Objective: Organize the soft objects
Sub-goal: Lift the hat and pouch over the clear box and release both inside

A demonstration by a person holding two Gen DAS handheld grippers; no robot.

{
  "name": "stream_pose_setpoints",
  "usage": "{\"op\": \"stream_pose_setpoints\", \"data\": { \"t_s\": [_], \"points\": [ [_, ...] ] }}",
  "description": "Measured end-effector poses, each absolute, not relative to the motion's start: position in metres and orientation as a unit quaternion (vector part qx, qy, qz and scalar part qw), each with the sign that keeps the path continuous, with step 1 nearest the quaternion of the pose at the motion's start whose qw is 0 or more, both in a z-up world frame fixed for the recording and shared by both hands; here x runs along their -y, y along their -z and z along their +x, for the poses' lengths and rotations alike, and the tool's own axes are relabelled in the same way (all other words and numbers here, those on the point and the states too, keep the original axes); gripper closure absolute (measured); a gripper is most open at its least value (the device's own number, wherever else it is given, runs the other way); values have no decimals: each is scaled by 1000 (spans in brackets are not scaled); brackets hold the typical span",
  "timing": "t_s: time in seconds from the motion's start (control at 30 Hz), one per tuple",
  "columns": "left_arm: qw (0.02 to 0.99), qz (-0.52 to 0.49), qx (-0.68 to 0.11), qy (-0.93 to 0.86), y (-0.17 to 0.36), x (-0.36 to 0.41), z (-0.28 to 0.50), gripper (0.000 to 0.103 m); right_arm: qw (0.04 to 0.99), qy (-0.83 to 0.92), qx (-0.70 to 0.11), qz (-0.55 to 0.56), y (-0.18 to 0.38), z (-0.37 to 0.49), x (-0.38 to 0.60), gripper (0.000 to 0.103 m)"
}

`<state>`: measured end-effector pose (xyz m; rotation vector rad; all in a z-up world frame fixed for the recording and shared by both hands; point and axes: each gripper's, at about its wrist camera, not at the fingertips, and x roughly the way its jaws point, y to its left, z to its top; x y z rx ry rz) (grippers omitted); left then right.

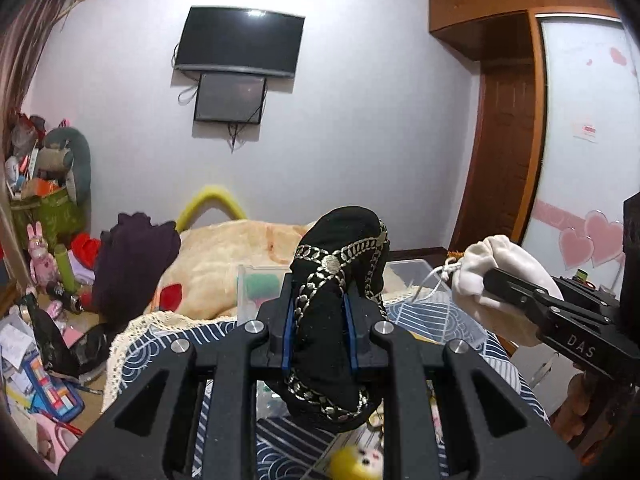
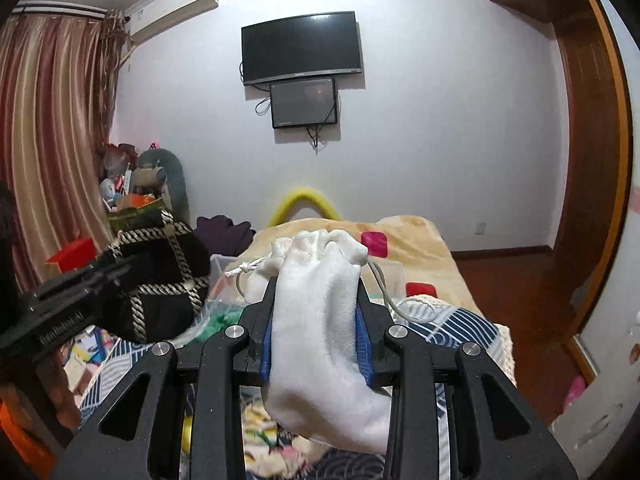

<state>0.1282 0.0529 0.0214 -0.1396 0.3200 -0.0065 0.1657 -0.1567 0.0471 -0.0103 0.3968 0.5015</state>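
White pouch (image 2: 320, 320) between right gripper (image 2: 318, 320) jaws

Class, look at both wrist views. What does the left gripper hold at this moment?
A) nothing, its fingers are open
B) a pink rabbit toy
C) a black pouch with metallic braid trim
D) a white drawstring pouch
C: in the left wrist view the left gripper is shut on the black pouch with braid trim, while the right gripper grips the white drawstring pouch.

Open air ahead, clutter below

Your path forward is open above the clear bin (image 1: 408, 276); bed (image 2: 412, 236) lies beyond, toy pile (image 1: 48, 184) blocks left.
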Motion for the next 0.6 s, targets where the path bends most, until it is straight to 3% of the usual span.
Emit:
{"op": "stream_pose_setpoints", "data": {
  "t_s": [0.6],
  "points": [
    [948,-76,-307,29,43,-48,224,83,918,-252,-301,-48,8,215,131,74]
  ]
}}
